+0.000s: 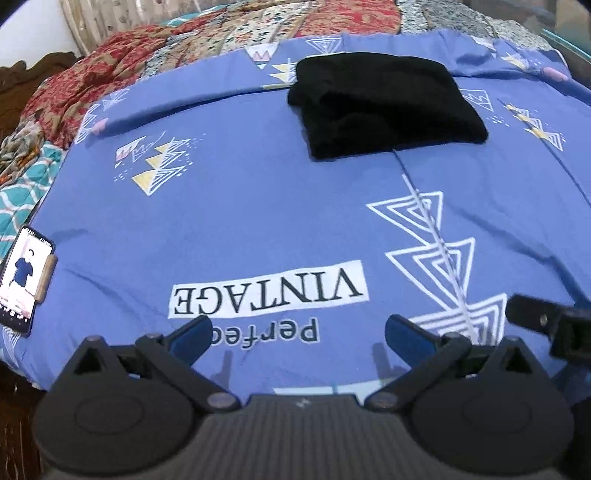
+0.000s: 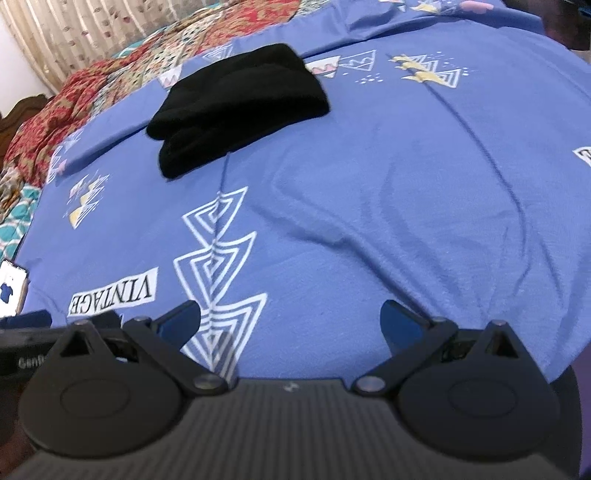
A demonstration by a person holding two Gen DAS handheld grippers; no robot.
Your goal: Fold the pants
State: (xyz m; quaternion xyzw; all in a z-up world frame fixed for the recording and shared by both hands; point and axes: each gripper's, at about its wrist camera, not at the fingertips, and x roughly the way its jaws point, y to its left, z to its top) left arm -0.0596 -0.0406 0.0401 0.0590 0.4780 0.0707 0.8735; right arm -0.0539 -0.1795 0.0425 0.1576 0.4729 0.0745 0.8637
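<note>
Black pants [image 1: 384, 103] lie folded into a compact, thick rectangle on the far part of a blue bedsheet [image 1: 258, 221], resting flat with layered edges showing along the near-left side; in the right wrist view the same bundle [image 2: 236, 103] sits up and to the left, well apart from both tools. Nothing touches the garment. Left gripper [image 1: 297, 334] hovers low over the near edge of the sheet, its blue-padded fingers [image 1: 192, 334] spread wide with only printed fabric between them, just past the words "perfect VINTAGE" [image 1: 267, 291]. Right gripper [image 2: 290, 323] is likewise spread wide and holds nothing, over a white nested-triangle print [image 2: 218, 258]; its black tip also shows at the right edge of the left view. A phone [image 1: 24, 278] with a lit screen lies at the sheet's left edge, and a red patterned quilt [image 1: 92, 77] is bunched beyond the sheet, with a pleated beige curtain [image 2: 85, 33] behind
</note>
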